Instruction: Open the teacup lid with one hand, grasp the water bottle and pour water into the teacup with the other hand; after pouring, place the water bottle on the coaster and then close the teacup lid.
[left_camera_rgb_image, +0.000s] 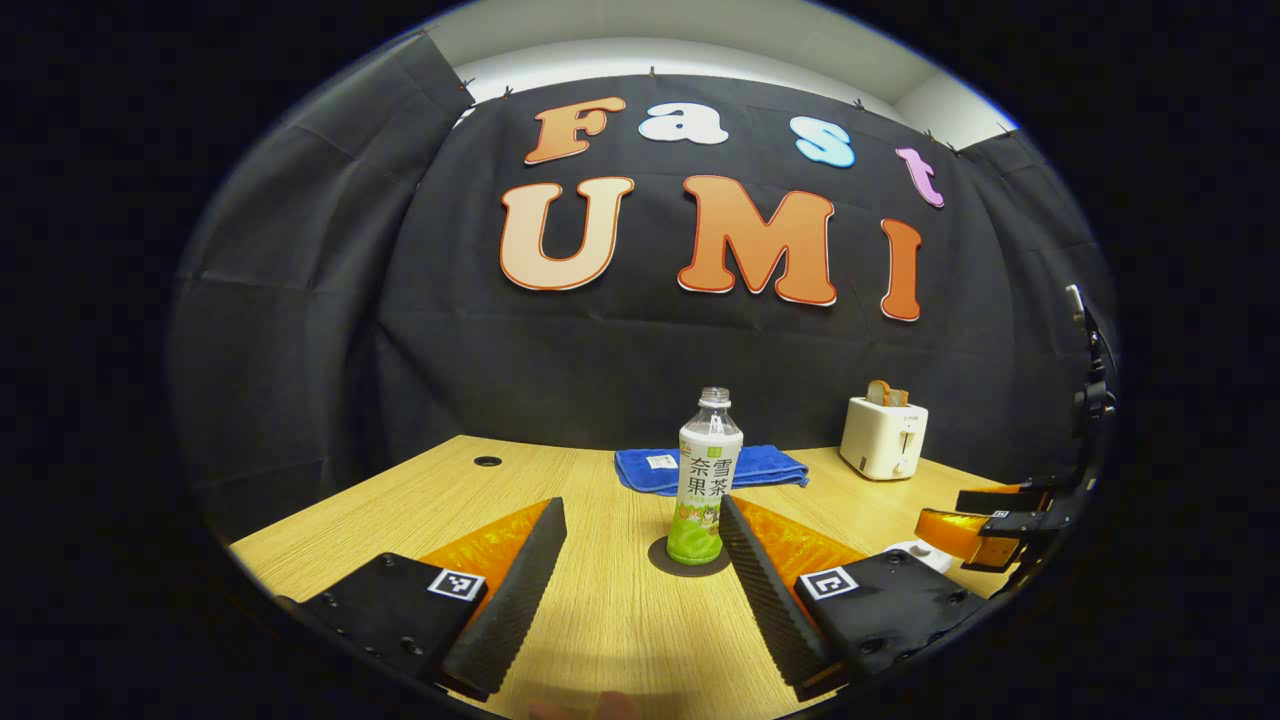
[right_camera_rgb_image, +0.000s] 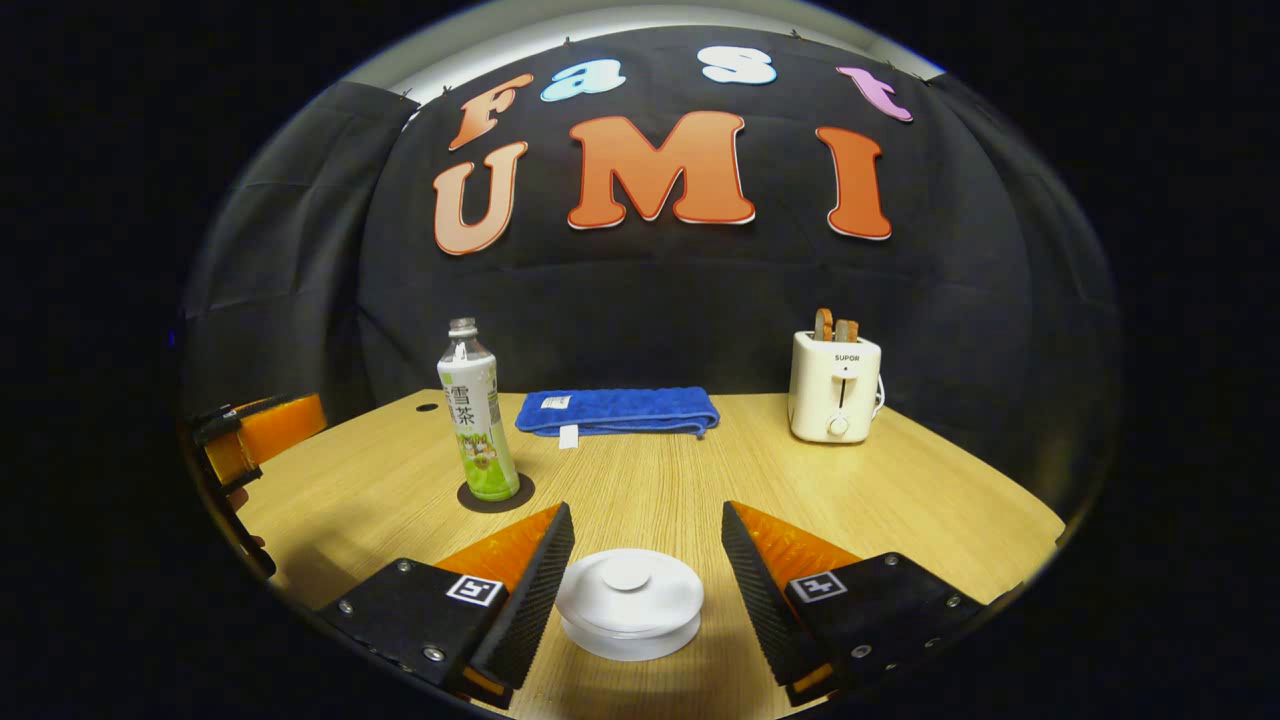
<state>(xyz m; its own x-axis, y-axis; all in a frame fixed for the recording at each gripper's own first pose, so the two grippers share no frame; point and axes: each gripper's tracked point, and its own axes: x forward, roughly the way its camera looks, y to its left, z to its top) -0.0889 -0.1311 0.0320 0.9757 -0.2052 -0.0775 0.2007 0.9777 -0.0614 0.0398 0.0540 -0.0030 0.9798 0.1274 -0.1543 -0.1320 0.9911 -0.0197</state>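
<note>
Right gripper view: fingers (right_camera_rgb_image: 545, 600) apart astride lidded teacup (right_camera_rgb_image: 629, 603) | left gripper (left_camera_rgb_image: 643, 590) fingers apart, water bottle (left_camera_rgb_image: 706, 480) on coaster (left_camera_rgb_image: 660, 560)

The water bottle (right_camera_rgb_image: 477, 415) stands upright on the round dark coaster (right_camera_rgb_image: 495, 495); it is clear plastic with a white and green label and no cap on its neck. The white teacup (right_camera_rgb_image: 630, 605), low and round, sits well apart from the water bottle with its knobbed lid (right_camera_rgb_image: 628, 588) on.

"SUPOR" on toaster (right_camera_rgb_image: 835, 385); Chinese characters on water bottle (right_camera_rgb_image: 478, 420)
</note>
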